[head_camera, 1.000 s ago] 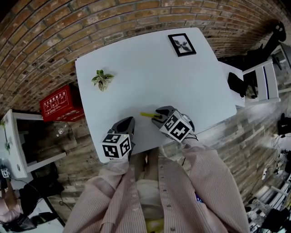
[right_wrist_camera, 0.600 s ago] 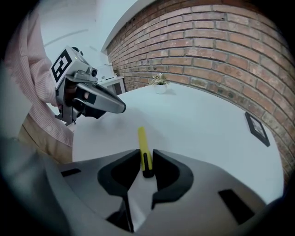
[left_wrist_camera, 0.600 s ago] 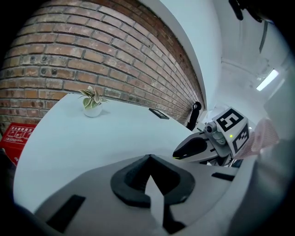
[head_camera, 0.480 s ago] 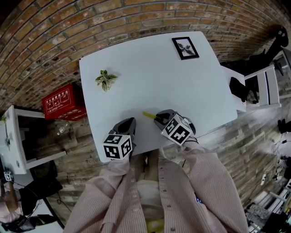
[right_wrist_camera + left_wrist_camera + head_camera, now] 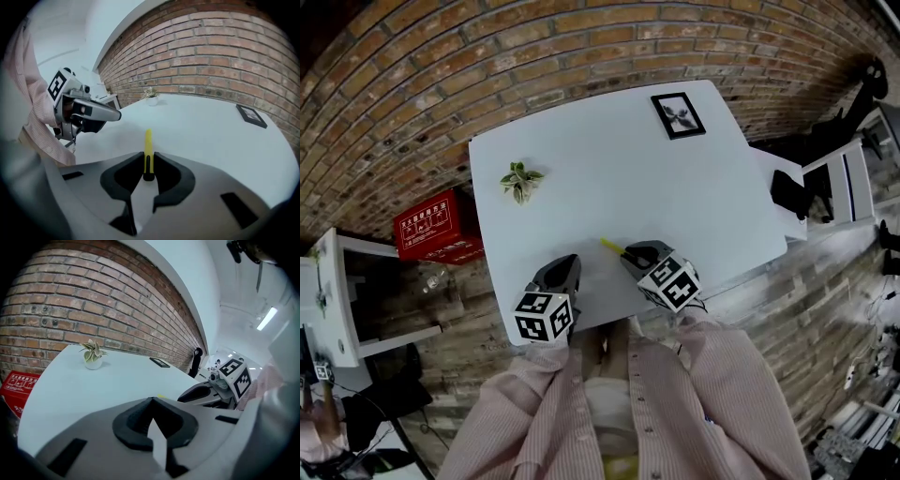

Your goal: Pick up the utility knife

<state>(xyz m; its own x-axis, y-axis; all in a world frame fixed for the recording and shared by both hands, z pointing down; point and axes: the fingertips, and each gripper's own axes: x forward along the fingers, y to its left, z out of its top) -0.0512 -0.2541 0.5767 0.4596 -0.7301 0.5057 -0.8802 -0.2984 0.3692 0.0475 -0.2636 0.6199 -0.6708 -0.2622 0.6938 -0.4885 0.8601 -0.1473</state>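
Note:
The utility knife (image 5: 612, 246) is a slim yellow bar lying on the white table (image 5: 609, 169) near its front edge. My right gripper (image 5: 630, 253) has just been closing, and the knife's near end now sits between its jaws. In the right gripper view the two dark pads (image 5: 135, 165) press on the knife (image 5: 148, 142), whose yellow length sticks out ahead over the table. My left gripper (image 5: 565, 272) rests to the left of it, its jaw tips together with nothing between them (image 5: 151, 401).
A small potted plant (image 5: 520, 178) stands at the table's far left and a black picture frame (image 5: 678, 114) lies at the far right. A red box (image 5: 436, 228) sits on the floor to the left, white furniture (image 5: 844, 178) to the right. A brick wall runs behind.
The right gripper's jaws have narrowed round the knife's near end. Both grippers stay almost where they were; the head view has shifted a little.

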